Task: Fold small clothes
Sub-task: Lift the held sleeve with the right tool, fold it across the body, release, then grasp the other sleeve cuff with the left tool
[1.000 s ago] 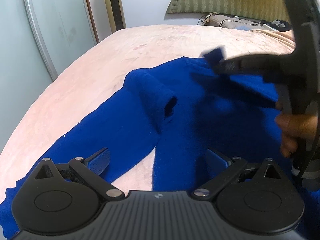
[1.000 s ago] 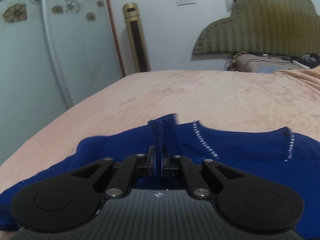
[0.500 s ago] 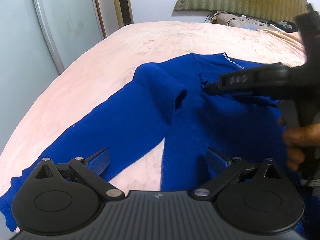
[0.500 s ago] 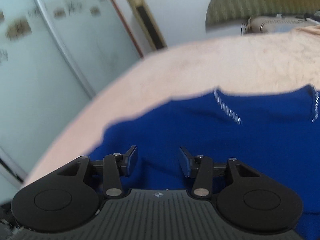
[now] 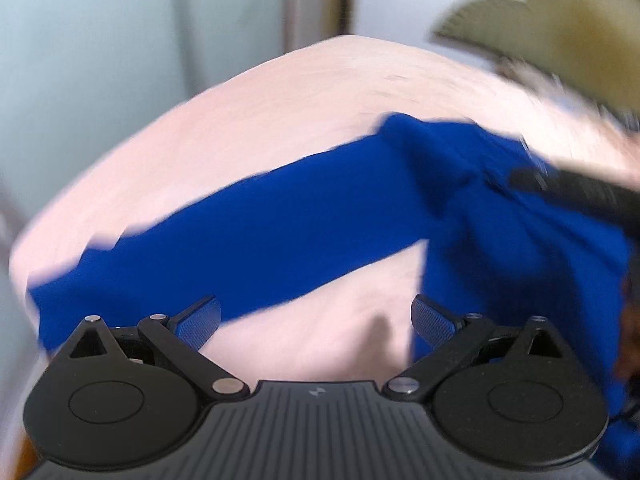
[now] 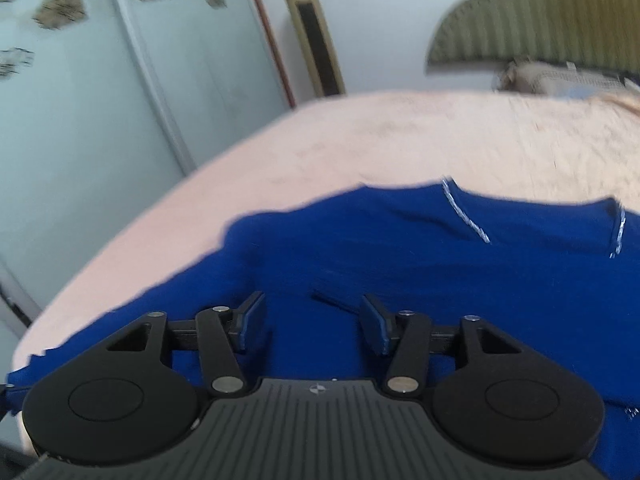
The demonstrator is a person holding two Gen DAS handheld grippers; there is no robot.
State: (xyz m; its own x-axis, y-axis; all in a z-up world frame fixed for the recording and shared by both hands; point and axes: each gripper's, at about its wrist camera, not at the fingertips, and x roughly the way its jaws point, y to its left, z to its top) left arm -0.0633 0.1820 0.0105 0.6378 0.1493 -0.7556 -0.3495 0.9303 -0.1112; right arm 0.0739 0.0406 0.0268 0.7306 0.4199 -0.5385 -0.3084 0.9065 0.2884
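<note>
A blue sweater point(image 6: 420, 280) lies spread on the bed point(image 6: 400, 136), which is covered in a pale pink blanket. In the right wrist view its neckline, trimmed with a line of small silver stitches, points toward the head of the bed, where an olive ribbed headboard point(image 6: 540, 20) stands against the wall. In the left wrist view one long sleeve point(image 5: 248, 236) stretches out across the blanket toward the bed's left edge, its cuff near that edge, while the body of the garment bunches toward the right.

The left gripper point(image 5: 316, 320) has its jaws spread wide and released, holding nothing; bare blanket shows between them, with the sleeve just behind the left finger and the sweater's body behind the right one. The right gripper point(image 6: 313, 320) hangs low over the sweater near its left shoulder, jaws parted and empty, blue knit filling the gap between them. In the left wrist view it appears only as a dark blurred bar at the right edge.

The only marking visible is a small emblem on the ribbed black housing of each gripper; no lettering can be read. Both views are motion-blurred. A gold upright unit point(image 6: 316, 40) stands by the wall beyond the bed's far left corner.
</note>
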